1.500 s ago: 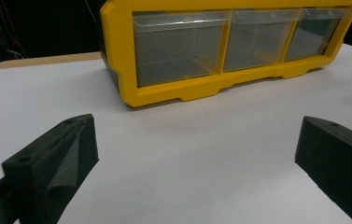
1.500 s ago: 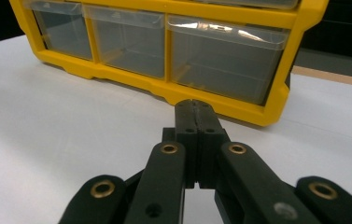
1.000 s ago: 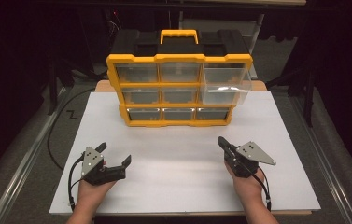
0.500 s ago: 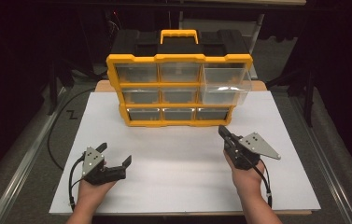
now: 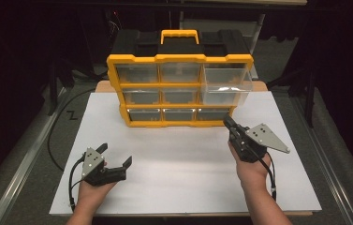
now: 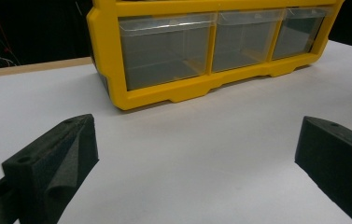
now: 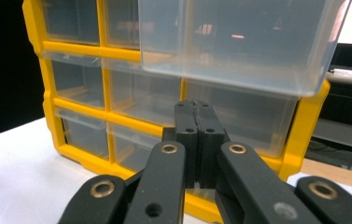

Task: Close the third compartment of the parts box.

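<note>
The pulled-out clear drawer (image 5: 225, 84) juts from the right column of the yellow organizer (image 5: 179, 60) at the table's (image 5: 174, 183) far side, just above and ahead of the right hand-held gripper (image 5: 228, 123). That one points up at it, jaws pressed together, empty. The left hand-held gripper (image 5: 114, 157) rests low, well apart, jaws spread wide and empty.

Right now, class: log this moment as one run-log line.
left gripper: open, low over white board | right gripper: shut, empty, facing organizer | top-right drawer: pulled out
</note>
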Tool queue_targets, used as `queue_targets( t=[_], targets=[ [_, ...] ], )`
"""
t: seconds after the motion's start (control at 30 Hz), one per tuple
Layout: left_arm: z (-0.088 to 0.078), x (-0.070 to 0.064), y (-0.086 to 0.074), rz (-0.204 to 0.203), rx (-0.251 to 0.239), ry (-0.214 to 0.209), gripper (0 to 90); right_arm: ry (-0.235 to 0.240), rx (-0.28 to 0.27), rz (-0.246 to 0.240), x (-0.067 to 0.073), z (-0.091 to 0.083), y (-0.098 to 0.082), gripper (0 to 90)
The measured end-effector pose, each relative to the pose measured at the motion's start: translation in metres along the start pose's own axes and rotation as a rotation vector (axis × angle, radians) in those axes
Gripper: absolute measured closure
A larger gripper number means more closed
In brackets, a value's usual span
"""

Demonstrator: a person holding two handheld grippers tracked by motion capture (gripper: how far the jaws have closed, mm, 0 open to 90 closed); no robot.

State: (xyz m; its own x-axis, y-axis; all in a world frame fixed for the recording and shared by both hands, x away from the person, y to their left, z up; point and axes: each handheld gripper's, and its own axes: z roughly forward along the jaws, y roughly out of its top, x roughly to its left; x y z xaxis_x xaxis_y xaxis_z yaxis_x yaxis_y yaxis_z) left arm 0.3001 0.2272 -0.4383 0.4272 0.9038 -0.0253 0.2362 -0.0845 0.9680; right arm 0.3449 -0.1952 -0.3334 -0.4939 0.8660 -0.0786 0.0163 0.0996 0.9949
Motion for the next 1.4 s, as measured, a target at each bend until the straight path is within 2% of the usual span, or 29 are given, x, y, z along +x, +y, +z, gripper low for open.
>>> queue_targets(
  t=[0.6,0.7,1.4],
  targets=[
    [0.0,0.001,0.0,0.0,-0.004,-0.004,0.2,-0.035,-0.045,0.008,-0.011,0.003,0.033,90.0],
    [0.0,0.0,0.001,0.001,-0.008,-0.006,0.2,-0.036,-0.053,0.022,-0.013,0.006,0.039,90.0],
    [0.0,-0.001,0.002,0.005,-0.015,-0.013,0.2,-0.051,-0.056,0.012,-0.012,0.018,0.062,90.0]
  ],
)
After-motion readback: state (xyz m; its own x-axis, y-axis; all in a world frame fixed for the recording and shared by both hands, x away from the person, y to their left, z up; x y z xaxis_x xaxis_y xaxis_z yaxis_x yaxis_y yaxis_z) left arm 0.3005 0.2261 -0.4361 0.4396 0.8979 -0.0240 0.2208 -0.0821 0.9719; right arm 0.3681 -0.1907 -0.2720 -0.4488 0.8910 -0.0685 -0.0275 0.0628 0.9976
